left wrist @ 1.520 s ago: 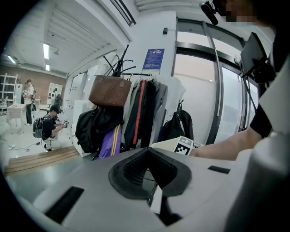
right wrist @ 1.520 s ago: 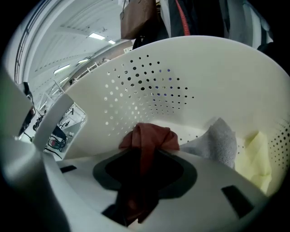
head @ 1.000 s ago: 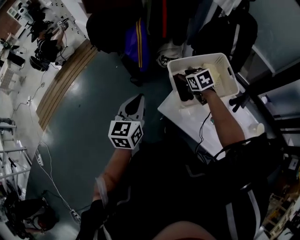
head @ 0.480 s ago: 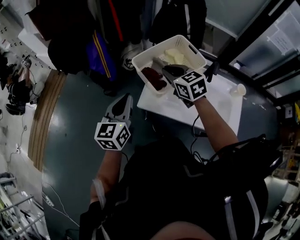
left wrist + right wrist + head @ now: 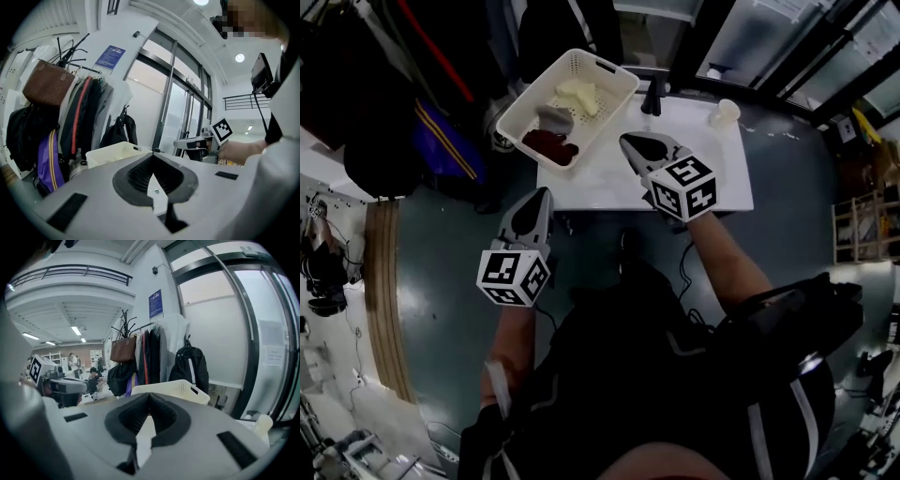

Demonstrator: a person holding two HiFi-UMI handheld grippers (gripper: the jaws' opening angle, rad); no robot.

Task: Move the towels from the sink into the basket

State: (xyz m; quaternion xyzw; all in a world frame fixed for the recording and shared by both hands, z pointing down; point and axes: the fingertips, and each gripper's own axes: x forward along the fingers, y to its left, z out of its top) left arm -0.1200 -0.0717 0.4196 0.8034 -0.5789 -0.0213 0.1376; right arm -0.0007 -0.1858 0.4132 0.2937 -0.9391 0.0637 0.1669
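Towels (image 5: 551,142) lie in the basket (image 5: 614,73) at the table (image 5: 722,183) corner, coats (image 5: 89,112) hanging just behind. Left gripper (image 5: 541,195) and right gripper (image 5: 630,142) are both pressed together, empty; a cup (image 5: 725,112) stands well apart.

Table (image 5: 733,164) top mostly bare, open from front; basket (image 5: 605,64) on its left corner, tap (image 5: 652,97) and cup (image 5: 725,112) along back edge.

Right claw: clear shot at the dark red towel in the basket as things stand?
Probably yes. The right claw hangs shut and empty over the white table, beside the basket; the dark red towel lies uncovered at its near end. It must open first.
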